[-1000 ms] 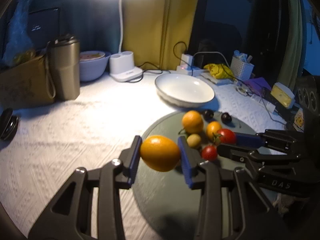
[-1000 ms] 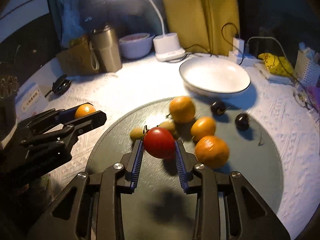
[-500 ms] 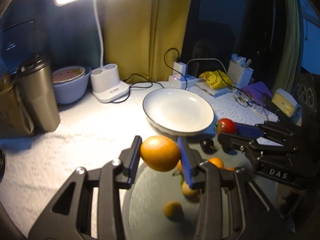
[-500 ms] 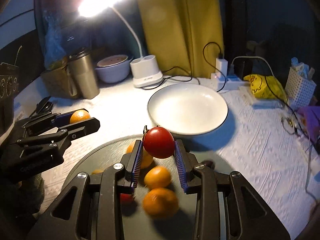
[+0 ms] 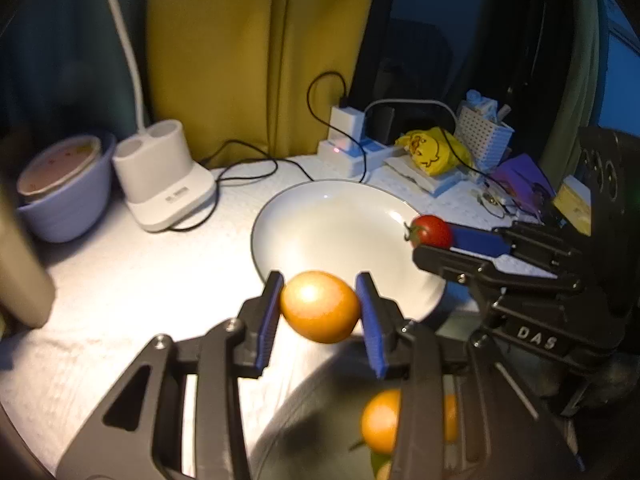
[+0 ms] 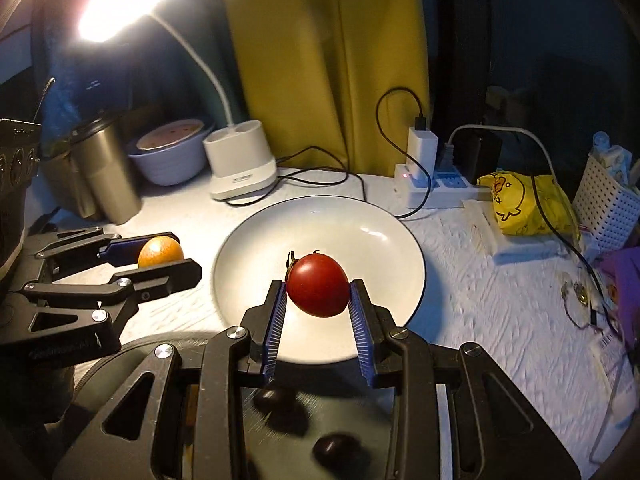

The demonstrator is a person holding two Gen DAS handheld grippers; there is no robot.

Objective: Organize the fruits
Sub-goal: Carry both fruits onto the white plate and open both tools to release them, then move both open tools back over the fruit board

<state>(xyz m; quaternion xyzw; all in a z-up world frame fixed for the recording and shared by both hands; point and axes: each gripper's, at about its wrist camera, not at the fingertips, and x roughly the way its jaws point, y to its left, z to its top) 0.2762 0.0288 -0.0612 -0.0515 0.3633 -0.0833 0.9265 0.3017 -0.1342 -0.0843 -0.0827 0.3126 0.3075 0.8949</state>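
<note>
Left hand-held gripper point(image 5: 320, 306) pinches an orange fruit point(image 5: 319, 306), carried at the near rim of the white plate point(image 5: 320, 220). Right hand-held gripper point(image 6: 318, 292) pinches a red tomato point(image 6: 317, 290), hanging over the plate's near half. I see the plate bare: nothing set down in it yet. Dark tray point(image 6: 280, 432) below me holds two dark round fruits point(image 6: 334, 448); the left view shows more orange fruit point(image 5: 382, 420) on it. My read: early in the sort, first two pieces lifted but not released, several left on the tray. Table point(image 6: 480, 300) around the plate is cluttered with cables and a lamp base point(image 6: 240, 168).
</note>
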